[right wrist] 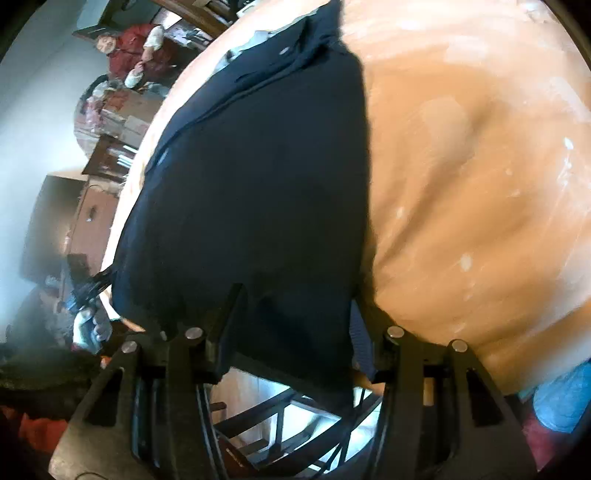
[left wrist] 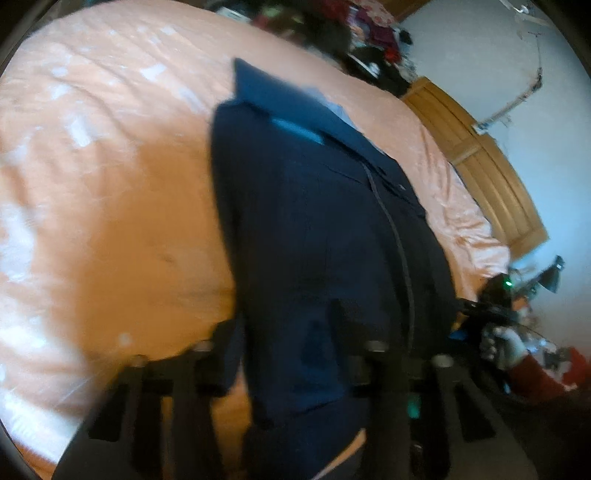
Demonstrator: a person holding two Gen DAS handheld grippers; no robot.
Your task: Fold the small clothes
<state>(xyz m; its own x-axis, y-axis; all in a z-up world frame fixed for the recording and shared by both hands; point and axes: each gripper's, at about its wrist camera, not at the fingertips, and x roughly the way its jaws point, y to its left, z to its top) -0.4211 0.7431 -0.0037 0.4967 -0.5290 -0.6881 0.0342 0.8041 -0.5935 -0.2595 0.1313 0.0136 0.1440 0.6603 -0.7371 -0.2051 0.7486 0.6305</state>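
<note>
A navy garment (left wrist: 314, 221) with a collar and front placket lies lengthwise on a peach bedsheet (left wrist: 110, 203). Its hem runs toward the camera between the fingers of my left gripper (left wrist: 282, 350), which stand apart. In the right wrist view the same garment (right wrist: 258, 184) spreads over the sheet (right wrist: 461, 184). There its lower edge hangs past the bed's edge between the spread fingers of my right gripper (right wrist: 295, 325). Each view catches the other gripper, in a hand, at the garment's lower corner: the right gripper (left wrist: 487, 314) and the left gripper (right wrist: 88, 291). Both views are blurred.
A wooden bed board (left wrist: 480, 166) runs along the bed's far side, with piled clothes (left wrist: 369, 33) beyond it. Boxes and wooden furniture (right wrist: 99, 206) stand left of the bed. A dark chair frame (right wrist: 277, 417) shows on the floor below the bed's edge.
</note>
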